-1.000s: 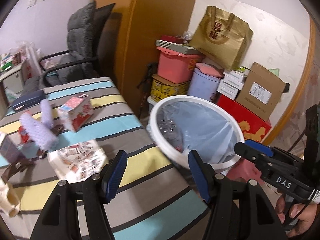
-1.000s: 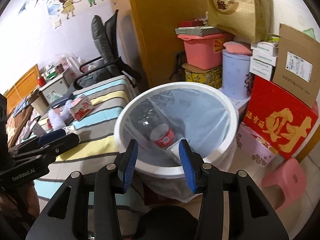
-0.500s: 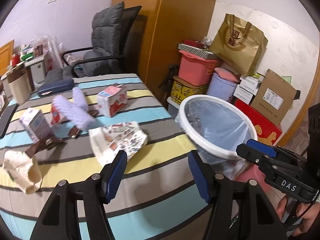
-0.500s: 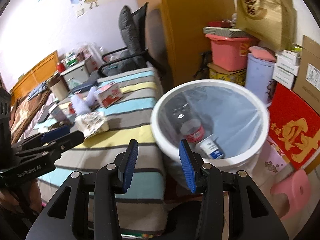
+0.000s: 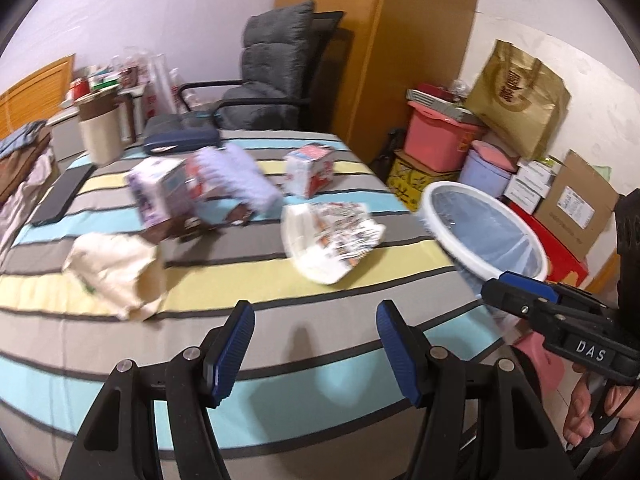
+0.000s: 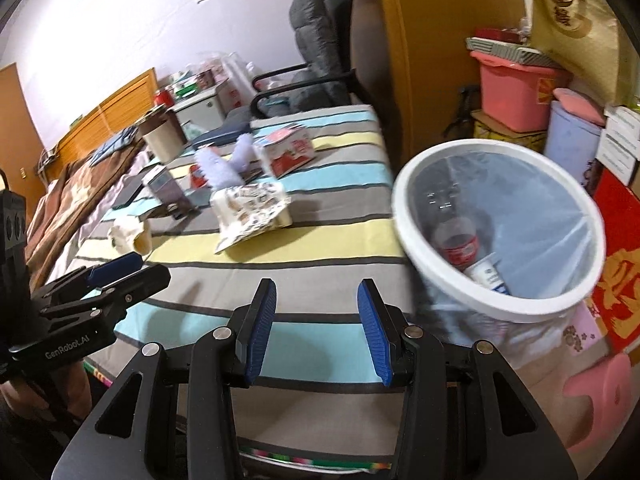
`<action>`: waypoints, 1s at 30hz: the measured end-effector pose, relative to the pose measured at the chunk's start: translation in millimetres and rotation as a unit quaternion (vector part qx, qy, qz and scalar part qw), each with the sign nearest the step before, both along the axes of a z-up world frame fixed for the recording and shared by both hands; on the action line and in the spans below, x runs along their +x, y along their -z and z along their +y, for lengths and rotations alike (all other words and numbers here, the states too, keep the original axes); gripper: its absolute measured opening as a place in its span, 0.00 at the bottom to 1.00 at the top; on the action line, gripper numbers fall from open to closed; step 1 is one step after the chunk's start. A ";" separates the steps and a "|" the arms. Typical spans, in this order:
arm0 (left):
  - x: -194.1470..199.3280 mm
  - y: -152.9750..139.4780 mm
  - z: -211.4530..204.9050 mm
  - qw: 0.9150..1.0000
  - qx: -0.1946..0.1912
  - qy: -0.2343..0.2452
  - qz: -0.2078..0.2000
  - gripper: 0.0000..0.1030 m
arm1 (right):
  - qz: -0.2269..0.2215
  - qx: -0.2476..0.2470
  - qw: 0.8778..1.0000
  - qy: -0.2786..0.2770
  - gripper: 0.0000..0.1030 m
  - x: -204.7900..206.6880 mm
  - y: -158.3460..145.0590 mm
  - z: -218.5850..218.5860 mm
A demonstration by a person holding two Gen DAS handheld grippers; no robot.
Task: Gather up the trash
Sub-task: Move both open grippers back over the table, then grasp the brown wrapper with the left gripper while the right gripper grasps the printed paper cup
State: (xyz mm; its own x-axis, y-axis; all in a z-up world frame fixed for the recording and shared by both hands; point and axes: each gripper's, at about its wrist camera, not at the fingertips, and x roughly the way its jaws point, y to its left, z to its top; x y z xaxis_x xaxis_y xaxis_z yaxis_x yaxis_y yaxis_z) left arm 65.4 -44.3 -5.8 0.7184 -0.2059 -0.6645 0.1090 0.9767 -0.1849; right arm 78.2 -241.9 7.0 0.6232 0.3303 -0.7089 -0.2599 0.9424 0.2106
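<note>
Lining white bin (image 6: 516,308): clear bag, 1 bottle (image 6: 458,246), 1 cup (image 6: 486,272).

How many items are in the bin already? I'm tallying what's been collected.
2 visible in the white bin: a red-labelled plastic bottle and, touching it on the right, a white cup. The rim may hide more.

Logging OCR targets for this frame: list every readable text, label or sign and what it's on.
"DAS": right gripper, on its body, left wrist view.
"GenRobot.AI": left gripper, on its body, right wrist view.
Large gold character on the red box: cannot make out.
Gold paper bag emblem: blurred.
Cardboard box shipping label: too small.
Bottle label in the trash bin: unreadable.
</note>
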 end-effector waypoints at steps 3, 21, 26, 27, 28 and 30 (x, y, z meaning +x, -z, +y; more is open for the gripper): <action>-5.1 1.7 17.9 1.000 0.000 -0.022 -0.001 0.61 | 0.007 0.005 1.000 -0.012 0.44 1.8 2.8 10.3; 24.3 -10.0 87.4 0.996 0.018 -0.086 -0.022 0.61 | 0.045 0.039 0.998 -0.033 0.44 30.1 13.0 42.3; 47.9 -9.4 90.8 0.997 0.032 -0.070 -0.024 0.61 | 0.065 0.051 0.996 -0.029 0.44 41.5 20.9 47.9; 52.2 -8.2 90.7 0.997 0.036 -0.066 -0.024 0.61 | 0.070 0.055 0.996 -0.027 0.44 44.5 23.1 48.8; 56.9 -6.8 90.5 0.997 0.040 -0.063 -0.022 0.61 | 0.075 0.059 0.995 -0.025 0.44 46.2 24.1 48.2; 64.7 -3.7 89.5 0.997 0.046 -0.055 -0.018 0.61 | 0.087 0.071 0.994 -0.020 0.44 51.2 27.5 47.8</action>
